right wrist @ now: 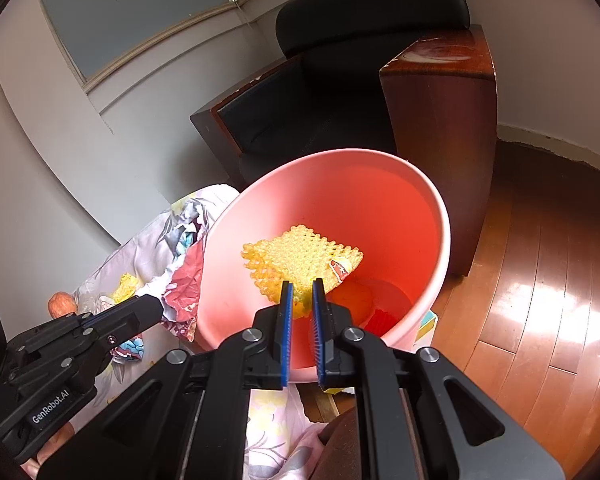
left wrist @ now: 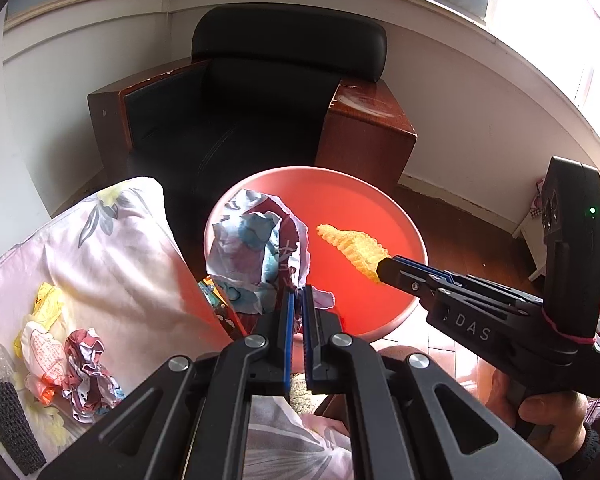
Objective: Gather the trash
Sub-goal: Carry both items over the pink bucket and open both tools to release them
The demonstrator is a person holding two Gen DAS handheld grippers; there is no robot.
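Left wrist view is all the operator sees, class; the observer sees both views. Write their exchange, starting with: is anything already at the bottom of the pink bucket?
Observer: Yes. The right wrist view shows an orange round item and a red ridged piece at the bottom of the pink bucket.
Operator: Is the left gripper's crumpled paper over the opening?
Observer: Seemingly not. From the right, the left gripper holds the crumpled paper left of the bucket's outer wall.
Operator: Anything on the yellow foam net?
Observer: The yellow foam net, pinched by the right gripper, bears a small red label.
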